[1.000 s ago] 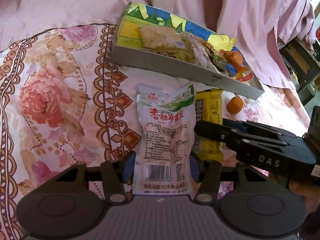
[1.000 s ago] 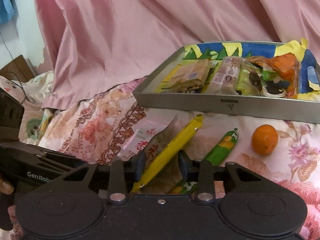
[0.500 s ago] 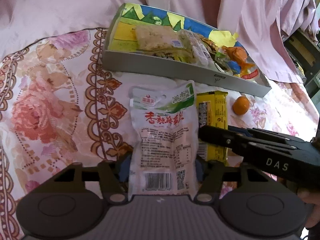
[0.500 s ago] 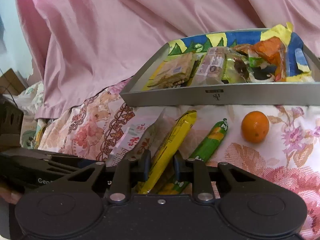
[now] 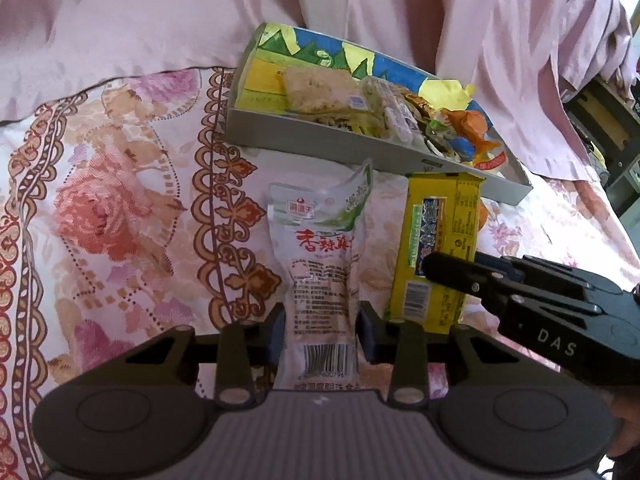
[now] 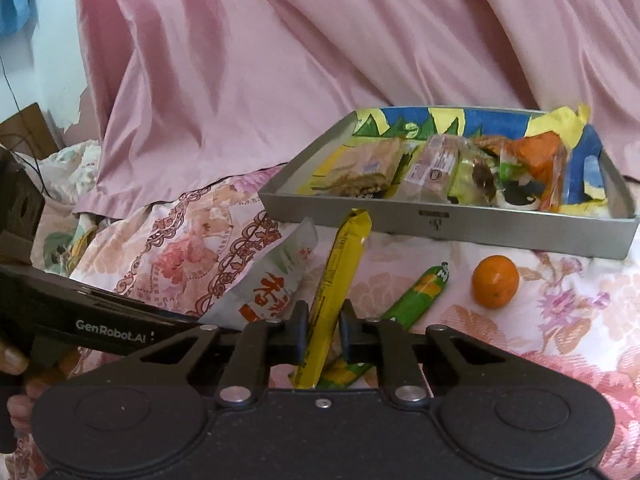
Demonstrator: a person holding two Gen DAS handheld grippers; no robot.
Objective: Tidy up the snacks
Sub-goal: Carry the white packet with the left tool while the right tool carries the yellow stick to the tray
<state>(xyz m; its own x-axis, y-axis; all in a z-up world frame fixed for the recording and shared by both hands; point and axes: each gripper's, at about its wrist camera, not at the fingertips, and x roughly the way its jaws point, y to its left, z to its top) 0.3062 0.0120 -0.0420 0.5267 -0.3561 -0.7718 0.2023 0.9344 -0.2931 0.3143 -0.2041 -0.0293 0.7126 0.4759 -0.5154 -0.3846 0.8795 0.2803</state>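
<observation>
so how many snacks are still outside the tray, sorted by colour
white pouch: 1, in the left gripper
yellow packet: 1, in the right gripper
green stick pack: 1, on the bedspread
orange fruit: 1, on the bedspread
total: 4 outside the tray

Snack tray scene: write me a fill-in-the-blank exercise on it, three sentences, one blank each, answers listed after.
1. The left gripper has its jaws shut on the white snack pouch, and the right gripper has its jaws shut on the ____ snack bar.
2. The round fruit lying on the floral bedspread in front of the grey tray is an ____.
3. The long green packet lies ____ the tray, on the bedspread.

Missing words: yellow; orange; outside
</observation>
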